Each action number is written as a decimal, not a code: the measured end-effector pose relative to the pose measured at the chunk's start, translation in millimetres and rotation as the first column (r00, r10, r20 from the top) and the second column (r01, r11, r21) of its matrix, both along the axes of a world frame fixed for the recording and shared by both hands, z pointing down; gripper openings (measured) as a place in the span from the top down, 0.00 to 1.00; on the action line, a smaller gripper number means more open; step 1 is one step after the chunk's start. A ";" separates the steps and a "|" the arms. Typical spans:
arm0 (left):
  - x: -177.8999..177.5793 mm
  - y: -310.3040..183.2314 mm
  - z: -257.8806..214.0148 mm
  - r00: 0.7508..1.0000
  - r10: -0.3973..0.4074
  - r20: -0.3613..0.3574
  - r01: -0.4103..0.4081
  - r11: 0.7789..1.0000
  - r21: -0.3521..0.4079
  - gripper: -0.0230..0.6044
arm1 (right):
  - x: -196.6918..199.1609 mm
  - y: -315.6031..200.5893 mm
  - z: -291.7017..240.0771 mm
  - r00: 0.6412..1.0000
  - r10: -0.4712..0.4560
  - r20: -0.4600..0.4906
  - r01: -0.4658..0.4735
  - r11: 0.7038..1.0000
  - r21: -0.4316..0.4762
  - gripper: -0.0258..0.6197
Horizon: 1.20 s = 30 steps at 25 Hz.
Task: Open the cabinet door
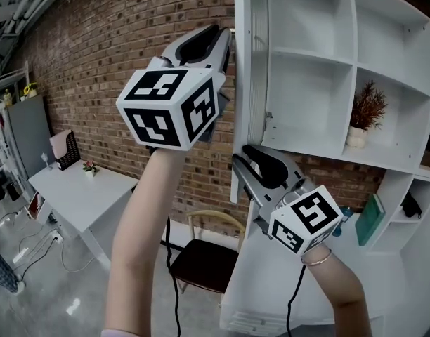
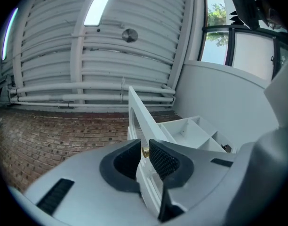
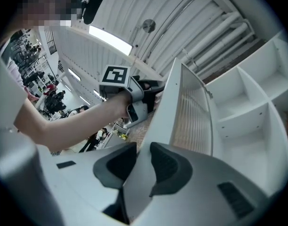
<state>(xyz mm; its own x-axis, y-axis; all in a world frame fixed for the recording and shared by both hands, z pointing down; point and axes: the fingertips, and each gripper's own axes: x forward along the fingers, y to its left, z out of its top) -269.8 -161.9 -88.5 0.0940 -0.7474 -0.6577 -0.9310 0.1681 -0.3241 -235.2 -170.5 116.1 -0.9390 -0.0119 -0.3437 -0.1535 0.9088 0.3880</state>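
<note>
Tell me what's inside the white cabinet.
Mostly bare white shelves; one compartment holds a potted plant. The open door stands edge-on, covering nothing inside; the far right runs out of frame, so its contents can't be told.

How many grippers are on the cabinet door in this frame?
2. The left gripper clamps the edge of the cabinet door high up, at a brass knob; the right gripper clamps that edge lower down. Neither is hidden.
</note>
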 end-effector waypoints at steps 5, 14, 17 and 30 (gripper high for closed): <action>-5.0 15.9 10.9 0.999 -0.044 0.032 0.044 0.999 0.017 0.89 | -4.3 1.2 0.4 1.000 -0.003 0.008 0.003 1.000 -0.003 0.80; -5.9 37.0 61.5 1.000 0.003 0.001 -0.003 1.000 -0.011 0.89 | -1.1 4.1 -0.2 0.999 0.023 0.036 -0.022 0.999 -0.023 0.80; -1.3 34.5 89.0 1.000 0.021 -0.019 -0.022 0.999 -0.046 0.89 | 3.0 4.7 3.8 0.999 0.027 0.032 -0.026 0.999 -0.030 0.82; 29.1 23.5 165.4 0.988 0.138 -0.066 -0.145 0.983 -0.115 0.89 | 50.2 -21.5 42.5 0.982 0.188 -0.011 -0.188 0.972 -0.145 0.86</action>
